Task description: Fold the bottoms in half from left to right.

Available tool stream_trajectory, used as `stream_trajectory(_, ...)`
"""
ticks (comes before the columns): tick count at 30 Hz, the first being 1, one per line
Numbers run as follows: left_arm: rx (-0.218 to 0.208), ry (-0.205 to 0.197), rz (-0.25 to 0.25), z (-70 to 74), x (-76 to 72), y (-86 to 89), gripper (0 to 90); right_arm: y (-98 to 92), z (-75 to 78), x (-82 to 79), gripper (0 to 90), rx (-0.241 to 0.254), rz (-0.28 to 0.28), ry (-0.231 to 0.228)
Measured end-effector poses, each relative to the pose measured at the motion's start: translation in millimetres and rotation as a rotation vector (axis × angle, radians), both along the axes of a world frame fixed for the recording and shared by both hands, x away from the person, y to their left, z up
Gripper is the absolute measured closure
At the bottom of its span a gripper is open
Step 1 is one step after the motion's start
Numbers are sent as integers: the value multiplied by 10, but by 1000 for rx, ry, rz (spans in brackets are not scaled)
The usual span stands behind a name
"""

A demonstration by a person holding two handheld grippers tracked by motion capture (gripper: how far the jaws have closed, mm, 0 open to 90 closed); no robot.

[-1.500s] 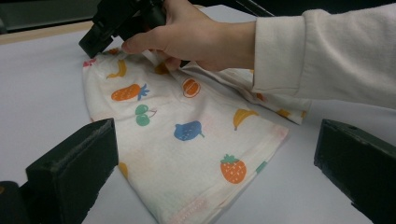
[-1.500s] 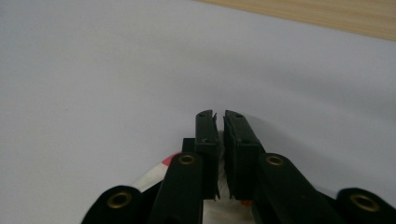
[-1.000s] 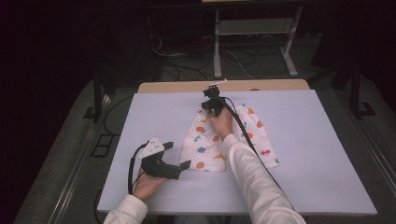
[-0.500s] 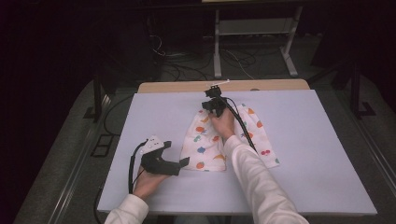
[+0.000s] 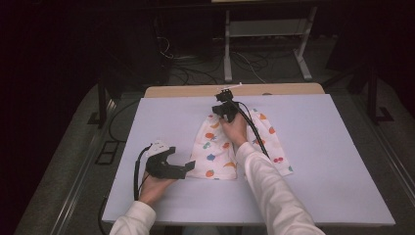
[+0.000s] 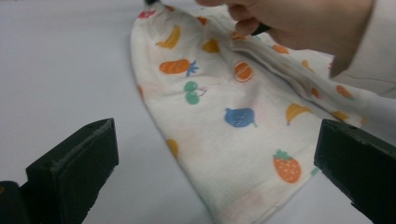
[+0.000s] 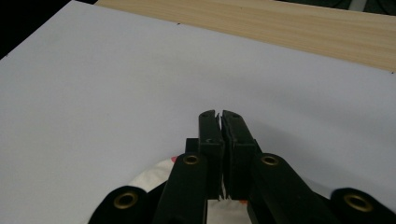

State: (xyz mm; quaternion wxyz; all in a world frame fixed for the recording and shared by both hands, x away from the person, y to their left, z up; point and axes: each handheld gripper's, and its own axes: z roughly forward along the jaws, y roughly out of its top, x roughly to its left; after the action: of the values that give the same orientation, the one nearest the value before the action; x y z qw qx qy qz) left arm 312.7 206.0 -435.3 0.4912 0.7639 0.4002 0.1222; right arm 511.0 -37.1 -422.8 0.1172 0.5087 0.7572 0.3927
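Two grippers work on a white table point(image 5: 318, 161) in the high view. The fruit-printed cloth point(image 5: 215, 152) lies flat near the middle of the table. The right gripper point(image 5: 224, 110) is at the far edge of the cloth, and the left gripper point(image 5: 183, 168) rests just beside the near left corner of it, with its jaws apart. In the left gripper view, the left gripper point(image 6: 215, 158) has its two black jaws wide apart, and the cloth point(image 6: 224, 116) lies on the table between and beyond them; a hand point(image 6: 261, 16) is over the far part of the cloth. In the right gripper view, the right gripper point(image 7: 219, 116) has its jaws pressed together, clamped on a thin white fold of the cloth point(image 7: 154, 175), above the table point(image 7: 93, 84).
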Motion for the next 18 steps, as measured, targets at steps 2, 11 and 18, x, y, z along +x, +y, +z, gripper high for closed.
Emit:
stream_trajectory(2,-1,31,12,-16,37,20,0,-1,11,-2,857,-2,2,-3)
stream_trajectory(11,-12,164,33,-54,114,65,0,-23,36,-1,857,2,-2,-7)
stream_trajectory(18,-22,238,-1,-63,127,10,0,-22,31,1,857,2,0,-6)
